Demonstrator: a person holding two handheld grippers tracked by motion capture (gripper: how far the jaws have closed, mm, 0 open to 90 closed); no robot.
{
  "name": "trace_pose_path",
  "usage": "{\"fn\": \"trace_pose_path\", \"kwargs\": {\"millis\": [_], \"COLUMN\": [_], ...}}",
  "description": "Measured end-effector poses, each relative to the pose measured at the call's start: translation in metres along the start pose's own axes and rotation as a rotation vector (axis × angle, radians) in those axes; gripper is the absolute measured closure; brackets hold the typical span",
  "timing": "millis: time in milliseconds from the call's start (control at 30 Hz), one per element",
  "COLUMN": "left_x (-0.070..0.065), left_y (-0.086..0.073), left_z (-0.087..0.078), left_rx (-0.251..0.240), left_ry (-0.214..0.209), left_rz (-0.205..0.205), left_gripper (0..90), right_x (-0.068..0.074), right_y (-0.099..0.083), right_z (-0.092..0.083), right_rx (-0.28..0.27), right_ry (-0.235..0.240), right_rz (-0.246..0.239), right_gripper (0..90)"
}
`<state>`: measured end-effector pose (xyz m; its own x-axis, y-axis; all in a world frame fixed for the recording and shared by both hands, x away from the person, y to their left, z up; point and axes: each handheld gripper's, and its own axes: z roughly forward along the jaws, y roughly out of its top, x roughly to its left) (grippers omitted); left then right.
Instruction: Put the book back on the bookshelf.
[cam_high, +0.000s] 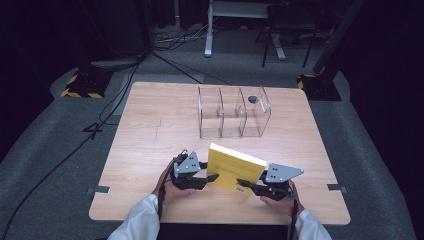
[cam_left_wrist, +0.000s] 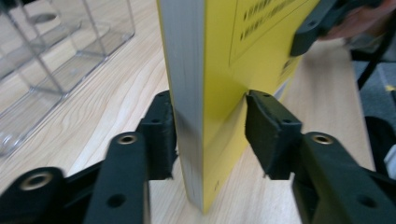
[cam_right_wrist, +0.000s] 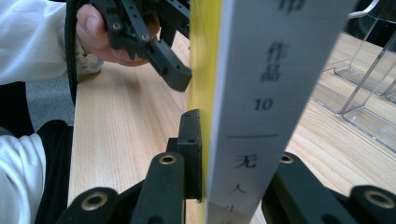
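Yellow book (cam_high: 234, 170) stands on edge near the front of the wooden worktop (cam_high: 145, 130), tilted a little, with our 2 tongs at either end. Our left tongs (cam_high: 214, 177) straddle the page edge: in the left gripper view 1 jaw presses the far cover and the other sits at the yellow cover, so we read them as closed on the book (cam_left_wrist: 219, 88). Our right tongs (cam_high: 241, 182) meet the spine end; in the right gripper view the near jaw lies flat against the yellow cover while the grey spine (cam_right_wrist: 275, 93) hides the other jaw's contact, so we judge it a grip but can't be sure of both sides.

Behind the book, well apart, stands a clear acrylic organiser (cam_high: 232, 112) with 3 slots. We take the step in hand to be lifting the book upright toward a slot. To do it well we should keep both grips level, squeeze evenly, raise the 2 ends together so the covers don't splay, and line the spine up with the dividers before lowering.
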<state>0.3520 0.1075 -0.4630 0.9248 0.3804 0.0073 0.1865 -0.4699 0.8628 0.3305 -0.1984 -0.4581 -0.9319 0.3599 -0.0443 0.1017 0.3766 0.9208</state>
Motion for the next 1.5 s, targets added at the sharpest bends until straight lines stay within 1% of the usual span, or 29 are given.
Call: {"fn": "trace_pose_path", "kwargs": {"millis": [100, 133, 167, 267, 333, 400, 433, 467, 500, 633, 700, 733, 800, 867, 933, 1000, 1100, 1167, 1200, 1233, 1267, 1400, 1467, 1500], "left_x": [0.002, 0.003, 0.004, 0.007, 0.008, 0.008, 0.008, 0.008, 0.008, 0.01, 0.011, 0.011, 0.012, 0.013, 0.015, 0.015, 0.015, 0.016, 0.017, 0.018, 0.019, 0.022, 0.024, 0.026], "left_y": [-0.006, -0.008, -0.009, -0.014, -0.017, -0.022, -0.026, -0.029, -0.029, -0.044, -0.052, -0.056, -0.064, -0.07, -0.074, -0.077, -0.08, -0.082, -0.083, -0.084, -0.086, -0.088, -0.092, -0.093], "left_z": [-0.005, -0.007, -0.01, -0.017, -0.021, -0.027, -0.031, -0.034, -0.034, -0.049, -0.058, -0.062, -0.069, -0.073, -0.076, -0.078, -0.079, -0.078, -0.077, -0.076, -0.075, -0.076, -0.076, -0.077], "left_rx": [0.037, 0.045, 0.055, 0.083, 0.098, 0.115, 0.134, 0.146, 0.146, 0.197, 0.213, 0.22, 0.237, 0.258, 0.281, 0.288, 0.311, 0.323, 0.32, 0.324, 0.318, 0.303, 0.278, 0.277], "left_ry": [0.048, 0.054, 0.068, 0.105, 0.142, 0.199, 0.225, 0.234, 0.234, 0.261, 0.267, 0.279, 0.299, 0.304, 0.329, 0.33, 0.325, 0.325, 0.323, 0.322, 0.322, 0.311, 0.298, 0.286], "left_rz": [-0.01, -0.013, -0.012, -0.026, -0.039, -0.055, -0.059, -0.062, -0.062, -0.088, -0.095, -0.1, -0.126, -0.144, -0.158, -0.163, -0.148, -0.152, -0.157, -0.162, -0.173, -0.197, -0.229, -0.251], "left_gripper": [43.1, 41.6, 40.3, 34.8, 29.8, 24.7, 21.1, 20.4, 19.6, 17.4, 17.0, 17.0, 16.9, 16.9, 16.9, 16.9, 17.0, 17.5, 17.5, 17.6, 17.4, 16.6, 16.5, 16.5], "right_x": [-0.001, -0.001, -0.001, -0.003, -0.003, -0.004, -0.005, -0.006, -0.006, -0.01, -0.011, -0.011, -0.011, -0.012, -0.013, -0.015, -0.017, -0.019, -0.02, -0.021, -0.022, -0.025, -0.026, -0.027], "right_y": [-0.001, -0.001, -0.001, -0.002, -0.002, -0.003, -0.003, -0.004, -0.004, -0.005, -0.005, -0.005, -0.005, -0.005, -0.006, -0.006, -0.007, -0.007, -0.008, -0.008, -0.008, -0.009, -0.008, -0.008], "right_z": [-0.001, -0.001, -0.002, -0.005, -0.009, -0.013, -0.015, -0.017, -0.017, -0.022, -0.024, -0.024, -0.024, -0.025, -0.026, -0.027, -0.029, -0.031, -0.031, -0.032, -0.034, -0.039, -0.043, -0.044], "right_rx": [-0.001, -0.001, -0.002, -0.003, 0.0, 0.001, 0.002, -0.001, -0.001, 0.003, 0.004, 0.003, 0.003, -0.002, -0.002, -0.001, 0.001, -0.002, -0.006, -0.005, -0.006, -0.016, -0.023, -0.024], "right_ry": [-0.007, -0.014, -0.02, -0.041, -0.059, -0.081, -0.091, -0.103, -0.103, -0.125, -0.135, -0.143, -0.151, -0.147, -0.153, -0.171, -0.199, -0.209, -0.221, -0.231, -0.244, -0.265, -0.279, -0.284], "right_rz": [0.007, 0.011, 0.014, 0.025, 0.026, 0.024, 0.026, 0.031, 0.031, 0.041, 0.043, 0.043, 0.044, 0.05, 0.052, 0.058, 0.072, 0.079, 0.081, 0.084, 0.089, 0.095, 0.099, 0.101], "right_gripper": [75.9, 75.9, 76.0, 76.0, 76.0, 76.1, 76.1, 76.1, 76.1, 76.1, 76.1, 76.2, 76.2, 76.2, 76.2, 76.3, 76.3, 76.2, 76.2, 76.2, 76.3, 76.2, 76.2, 76.3]}}
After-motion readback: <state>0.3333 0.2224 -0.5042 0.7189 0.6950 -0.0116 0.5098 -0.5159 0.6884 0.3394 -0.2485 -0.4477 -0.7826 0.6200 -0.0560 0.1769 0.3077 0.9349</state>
